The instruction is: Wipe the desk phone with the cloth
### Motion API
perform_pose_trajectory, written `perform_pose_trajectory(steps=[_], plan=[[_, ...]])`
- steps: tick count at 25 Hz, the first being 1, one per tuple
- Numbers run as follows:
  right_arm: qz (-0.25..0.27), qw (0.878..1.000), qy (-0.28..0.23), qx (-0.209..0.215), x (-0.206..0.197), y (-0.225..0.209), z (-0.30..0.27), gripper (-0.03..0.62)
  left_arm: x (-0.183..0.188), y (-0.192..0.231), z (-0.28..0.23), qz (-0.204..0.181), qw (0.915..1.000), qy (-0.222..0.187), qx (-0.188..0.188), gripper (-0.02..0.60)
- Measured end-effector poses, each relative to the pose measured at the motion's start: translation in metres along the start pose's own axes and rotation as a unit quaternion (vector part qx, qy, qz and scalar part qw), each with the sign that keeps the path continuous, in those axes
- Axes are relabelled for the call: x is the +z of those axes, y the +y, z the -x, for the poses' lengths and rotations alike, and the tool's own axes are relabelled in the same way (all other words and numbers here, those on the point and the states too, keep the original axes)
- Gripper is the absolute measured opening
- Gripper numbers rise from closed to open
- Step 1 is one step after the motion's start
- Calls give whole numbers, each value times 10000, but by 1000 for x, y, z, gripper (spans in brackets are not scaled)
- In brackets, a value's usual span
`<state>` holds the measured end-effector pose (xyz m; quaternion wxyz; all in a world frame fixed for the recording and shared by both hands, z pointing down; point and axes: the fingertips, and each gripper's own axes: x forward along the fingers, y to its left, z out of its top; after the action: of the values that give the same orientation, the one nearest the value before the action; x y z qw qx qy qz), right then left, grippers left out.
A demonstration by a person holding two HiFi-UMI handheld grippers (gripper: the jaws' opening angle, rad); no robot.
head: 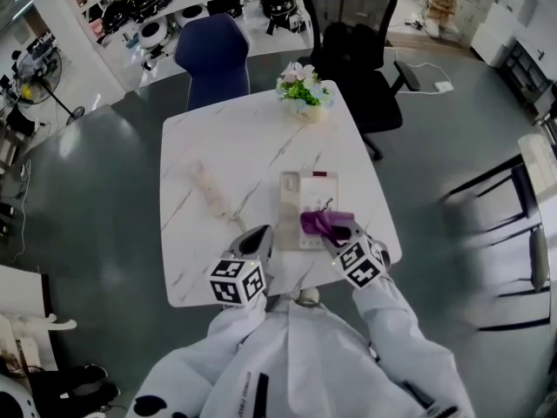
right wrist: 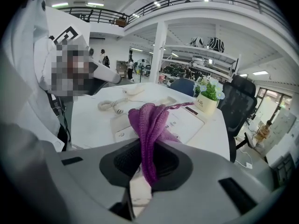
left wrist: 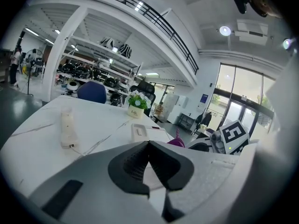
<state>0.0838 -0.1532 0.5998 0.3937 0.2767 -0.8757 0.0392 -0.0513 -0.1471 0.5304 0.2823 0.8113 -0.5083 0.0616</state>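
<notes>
Head view: desk phone [head: 306,205] flat on the table [head: 226,138], close to the near edge toward the right corner, keypad face up, long axis running from near edge to far edge. Handset [head: 210,190] off the cradle, lying apart toward the left edge, slanted. Right gripper [head: 338,231] over the phone's near end, pinching a purple cloth [head: 320,222]; left gripper [head: 258,236] just beside the phone's left side. Left gripper view: jaws pressed together on nothing, phone ahead and to the right. Right gripper view: jaws clamped on the knitted cloth, bunched and draped forward over the phone. Judged: cloth soft, limp and light, best held by a gathered fold; phone base rigid, light plastic, likely to slide on the smooth marble, so bracing at a side edge advisable.
</notes>
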Motion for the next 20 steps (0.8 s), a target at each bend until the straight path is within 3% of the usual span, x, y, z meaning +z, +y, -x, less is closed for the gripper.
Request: perform_pose_trajectory(steps=[20], plan=[[-30,9991,152,394,-17,29,12,42,4,-8,4,20,9999,-81,-72,-3]])
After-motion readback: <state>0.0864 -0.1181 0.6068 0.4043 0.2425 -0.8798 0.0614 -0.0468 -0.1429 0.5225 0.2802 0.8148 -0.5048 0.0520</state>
